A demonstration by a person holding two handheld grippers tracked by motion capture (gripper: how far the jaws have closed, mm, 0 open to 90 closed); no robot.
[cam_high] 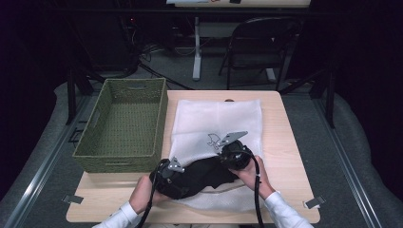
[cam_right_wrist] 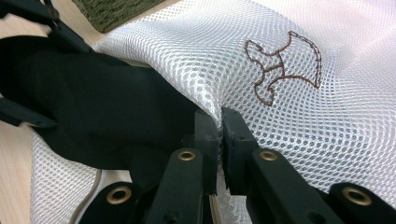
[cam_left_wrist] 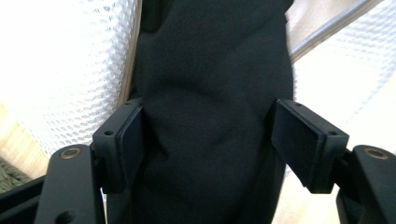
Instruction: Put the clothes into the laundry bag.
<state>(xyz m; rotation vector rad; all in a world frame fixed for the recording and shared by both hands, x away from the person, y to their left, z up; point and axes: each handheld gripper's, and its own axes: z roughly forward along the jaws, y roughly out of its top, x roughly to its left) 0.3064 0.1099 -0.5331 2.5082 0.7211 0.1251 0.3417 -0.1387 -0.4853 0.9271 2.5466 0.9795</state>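
Observation:
A white mesh bag [cam_high: 214, 116] lies flat on the wooden table [cam_high: 287, 142], with a brown embroidered mark [cam_right_wrist: 285, 65] on it. A black cloth [cam_high: 204, 176] lies bunched across the bag's near end. My left gripper [cam_left_wrist: 208, 135] has this black cloth [cam_left_wrist: 210, 88] filling the gap between its jaws, and both pads touch its sides. My right gripper [cam_right_wrist: 220, 123] is shut on a pinched fold of the mesh bag [cam_right_wrist: 327, 121], just right of the black cloth [cam_right_wrist: 93, 116]. From above, the left gripper [cam_high: 182, 176] sits at the cloth's left end and the right gripper [cam_high: 224, 152] at its right.
A green woven basket [cam_high: 123, 156] stands on the left half of the table, touching the bag's left edge. A folding chair [cam_high: 256, 47] and a desk leg stand beyond the table. Bare wood shows right of the bag.

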